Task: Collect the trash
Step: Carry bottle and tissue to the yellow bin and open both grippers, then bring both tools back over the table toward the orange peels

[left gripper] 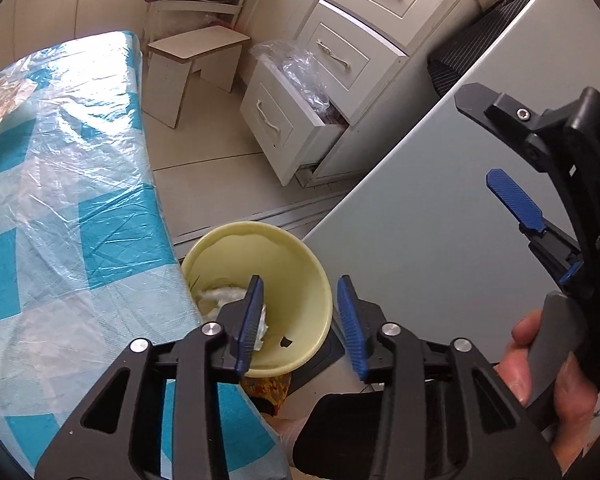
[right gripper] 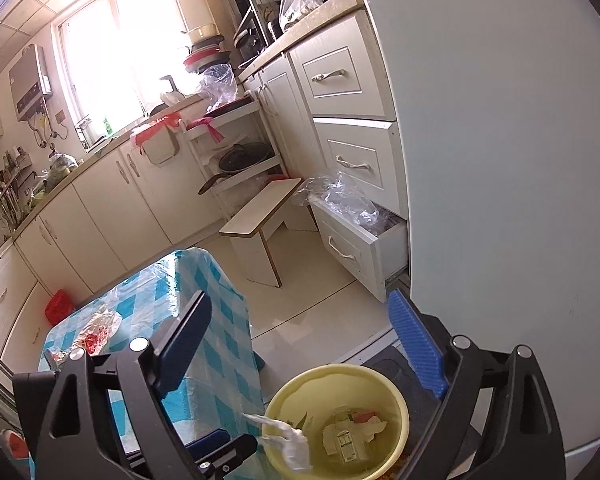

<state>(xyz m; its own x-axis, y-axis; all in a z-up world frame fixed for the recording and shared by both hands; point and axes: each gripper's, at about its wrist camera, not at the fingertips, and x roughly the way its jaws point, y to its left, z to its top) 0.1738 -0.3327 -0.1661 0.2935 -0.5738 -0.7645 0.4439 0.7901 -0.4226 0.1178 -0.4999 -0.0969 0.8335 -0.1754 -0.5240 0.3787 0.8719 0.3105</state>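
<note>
Left wrist view: our left gripper (left gripper: 300, 322) sits nearest the lens, jaws partly apart above the yellow bin (left gripper: 284, 280). A white crumpled tissue (left gripper: 262, 326) lies against the left pad; we cannot tell whether it is pinched or already freed. Our right gripper (left gripper: 496, 152) appears at far right, held in a hand (left gripper: 540, 364), jaws spread with nothing between them.

Right wrist view: our right gripper (right gripper: 300, 344) frames the scene, jaws wide and empty. Near the bottom, the bin (right gripper: 396, 396) contains paper scraps (right gripper: 352, 432), and the tissue (right gripper: 288, 436) hangs over its left rim.

We judge collection well under way. On the checked table (right gripper: 216, 344) to the left, a crumpled wrapper (right gripper: 98, 330) remains, probably the next item.
</note>
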